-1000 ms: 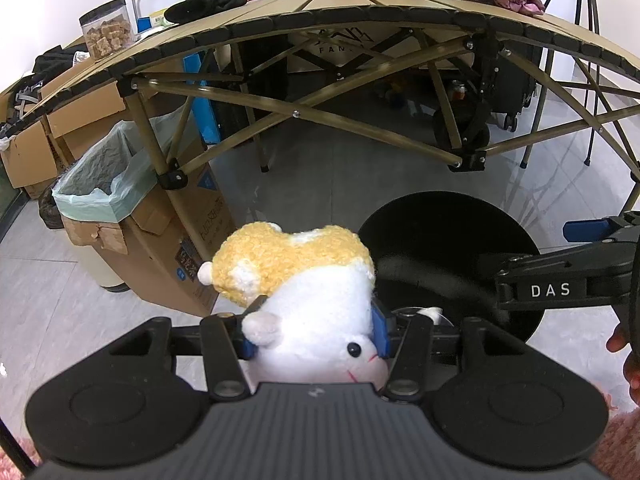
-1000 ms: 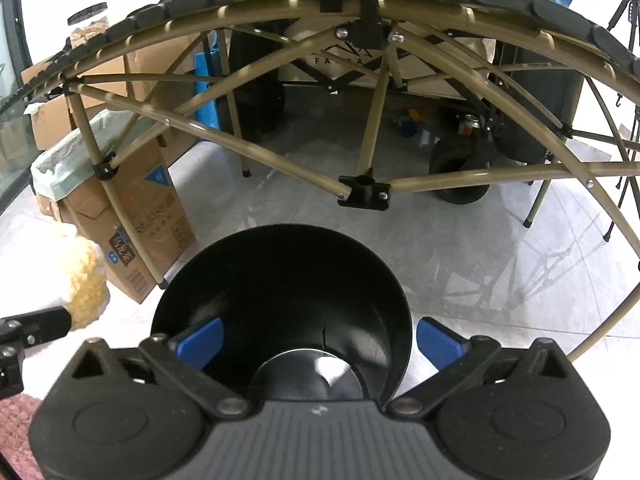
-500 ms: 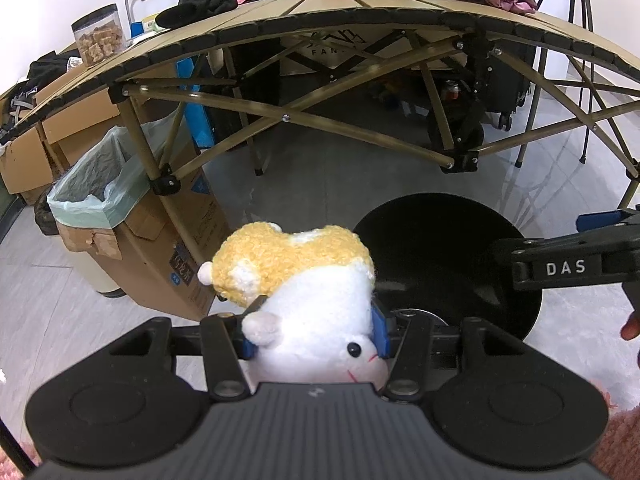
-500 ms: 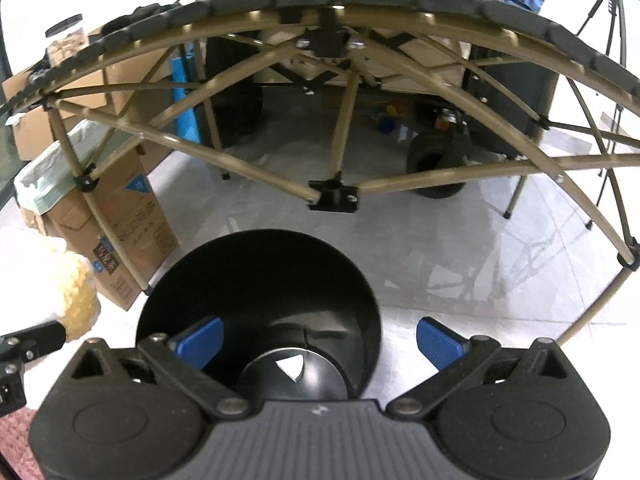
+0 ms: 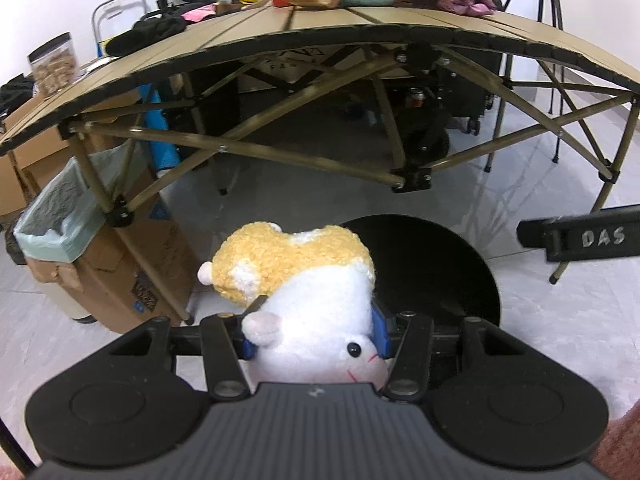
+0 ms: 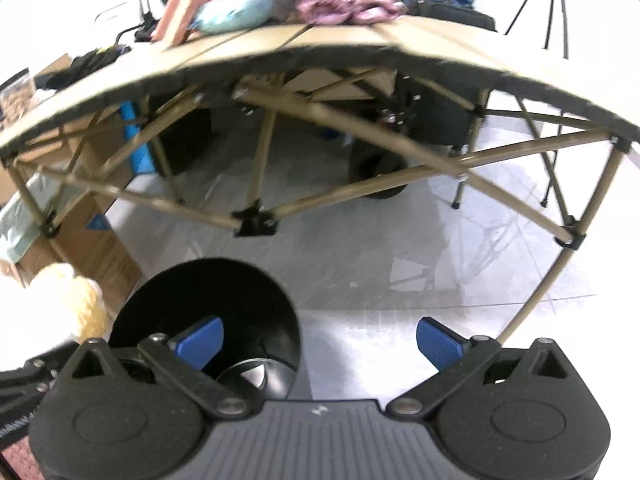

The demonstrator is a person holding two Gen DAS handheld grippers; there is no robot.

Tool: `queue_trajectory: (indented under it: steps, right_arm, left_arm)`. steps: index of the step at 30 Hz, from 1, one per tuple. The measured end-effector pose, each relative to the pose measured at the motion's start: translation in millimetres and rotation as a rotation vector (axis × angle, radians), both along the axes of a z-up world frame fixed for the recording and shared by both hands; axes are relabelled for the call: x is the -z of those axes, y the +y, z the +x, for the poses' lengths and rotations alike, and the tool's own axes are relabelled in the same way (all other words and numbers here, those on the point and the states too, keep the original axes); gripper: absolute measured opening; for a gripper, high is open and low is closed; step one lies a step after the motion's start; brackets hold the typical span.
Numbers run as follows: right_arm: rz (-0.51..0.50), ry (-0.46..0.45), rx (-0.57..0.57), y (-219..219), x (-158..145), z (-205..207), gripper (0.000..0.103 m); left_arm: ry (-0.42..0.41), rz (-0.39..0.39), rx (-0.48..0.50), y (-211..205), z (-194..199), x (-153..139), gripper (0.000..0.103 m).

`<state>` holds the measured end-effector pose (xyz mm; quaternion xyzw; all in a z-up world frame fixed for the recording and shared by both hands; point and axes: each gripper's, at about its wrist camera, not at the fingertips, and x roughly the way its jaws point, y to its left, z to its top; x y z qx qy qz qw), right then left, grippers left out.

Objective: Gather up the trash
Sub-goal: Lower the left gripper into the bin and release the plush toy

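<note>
My left gripper (image 5: 314, 334) is shut on a white and yellow plush toy (image 5: 304, 292), its blue pads pressed into the toy's sides. The toy hangs just left of a round black trash bin (image 5: 440, 268) on the grey floor. In the right wrist view my right gripper (image 6: 320, 340) stands open with nothing between its blue pads, its left finger over the black trash bin (image 6: 208, 300). The plush toy (image 6: 72, 308) shows at the left edge there. The right gripper's black finger marked DAS (image 5: 580, 238) crosses the right side of the left wrist view.
A tan folding table (image 5: 360, 36) with crossed legs stands ahead, loaded with clothes, a red box and a snack jar (image 5: 54, 64). A cardboard box (image 5: 112, 268) lined with a pale green bag (image 5: 52, 220) sits at the left. A tripod (image 6: 554, 4) stands at the far right.
Both grippers have drawn back and the right one has risen, so the tabletop now shows. The black bin has shifted left under the right gripper. The plush stays gripped.
</note>
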<state>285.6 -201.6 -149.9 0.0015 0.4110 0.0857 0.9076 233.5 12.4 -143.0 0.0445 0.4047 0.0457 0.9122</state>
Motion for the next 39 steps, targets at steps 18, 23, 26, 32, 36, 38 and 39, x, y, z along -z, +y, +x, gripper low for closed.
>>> queue_trajectory:
  steps: [18,23,26,32,36,38,39]
  right_arm:
    - [0.049,-0.029,0.138,-45,-10,5,0.103]
    - [0.051,-0.012,0.183,-58,-3,9,0.103]
    - [0.057,0.0,0.191,-59,0,10,0.103]
    - [0.066,0.002,0.179,-54,0,11,0.103]
    - [0.068,0.003,0.167,-52,-1,10,0.103]
    - [0.068,0.002,0.168,-52,-2,10,0.103]
    - [0.068,0.002,0.172,-53,-2,10,0.103]
  left_arm:
    - [0.06,-0.027,0.078,-50,58,33,0.052]
    - [0.06,-0.049,0.085,-56,70,36,0.052]
    - [0.06,-0.042,0.088,-60,75,40,0.052]
    - [0.081,-0.037,0.103,-56,74,47,0.066]
    - [0.037,-0.025,0.085,-52,66,38,0.102]
    - [0.037,-0.038,0.059,-47,66,33,0.103]
    - [0.046,-0.05,0.05,-44,67,32,0.103]
